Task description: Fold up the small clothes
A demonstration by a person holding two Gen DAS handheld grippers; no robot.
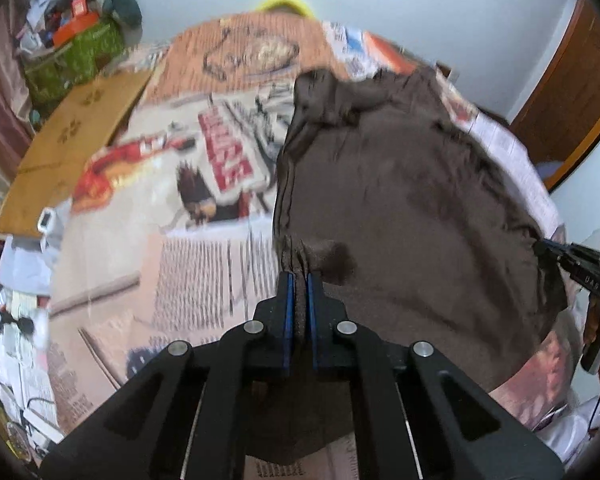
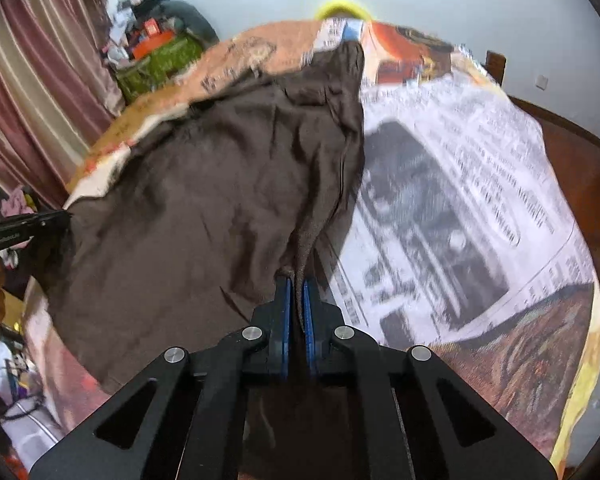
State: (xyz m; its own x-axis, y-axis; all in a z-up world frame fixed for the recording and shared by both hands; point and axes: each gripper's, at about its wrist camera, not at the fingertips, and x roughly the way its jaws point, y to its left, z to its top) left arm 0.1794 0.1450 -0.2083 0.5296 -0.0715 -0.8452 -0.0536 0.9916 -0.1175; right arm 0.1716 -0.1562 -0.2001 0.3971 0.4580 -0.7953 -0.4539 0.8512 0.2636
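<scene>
The left gripper [image 1: 299,280] pinches the near-left corner of the brown cloth [image 1: 400,200], the right gripper [image 2: 296,284] its near-right corner. Both point forward over the cloth, which lies spread on the newspapers [image 2: 460,184].

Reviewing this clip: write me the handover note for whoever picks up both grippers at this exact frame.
Left gripper: shut on a near corner of the brown garment.
Right gripper: shut on the opposite near corner of the same garment, cloth pinched between its blue pads.
Garment: spread over the newspaper-covered table, near edge held between the two grippers, far part lying wrinkled on the paper.
Done: both corners gripped. No finished fold is visible.
Left: probably carry the near edge over to the far edge for the first fold, release, then smooth and fold again. Frames are motion-blurred, so check the grip before moving.
</scene>
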